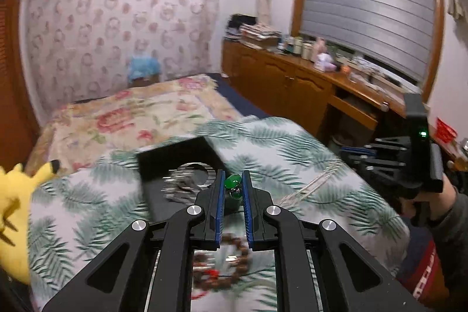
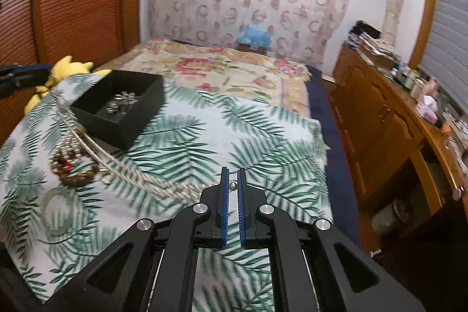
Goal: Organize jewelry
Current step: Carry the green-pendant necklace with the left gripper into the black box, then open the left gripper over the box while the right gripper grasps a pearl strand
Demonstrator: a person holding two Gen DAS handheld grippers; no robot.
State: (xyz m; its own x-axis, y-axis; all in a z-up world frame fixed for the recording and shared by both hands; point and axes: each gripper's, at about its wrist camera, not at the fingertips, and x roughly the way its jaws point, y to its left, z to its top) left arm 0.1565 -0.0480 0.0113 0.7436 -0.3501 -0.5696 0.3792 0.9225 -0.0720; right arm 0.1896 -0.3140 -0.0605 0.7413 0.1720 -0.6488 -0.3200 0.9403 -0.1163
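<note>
My left gripper point(image 1: 233, 180) is shut on a green stone pendant point(image 1: 232, 182) and holds it over the near edge of the black jewelry box point(image 1: 178, 154). A silver bracelet point(image 1: 184, 180) lies in the box. The box also shows in the right wrist view point(image 2: 128, 122), at the left. My right gripper point(image 2: 233, 177) is shut on the bead end of a pearl necklace point(image 2: 163, 183) that trails left across the leaf-print cloth. A brown bead bracelet point(image 2: 74, 168) and a pale jade bangle point(image 2: 58, 212) lie on the cloth. The bead bracelet also shows under my left gripper point(image 1: 231, 259).
The leaf-print cloth point(image 2: 204, 136) covers the near end of a bed with a floral blanket point(image 2: 219, 66). A yellow plush toy point(image 1: 14, 212) sits at the cloth's left edge. A wooden cabinet and desk point(image 2: 380, 119) with clutter run along the right wall.
</note>
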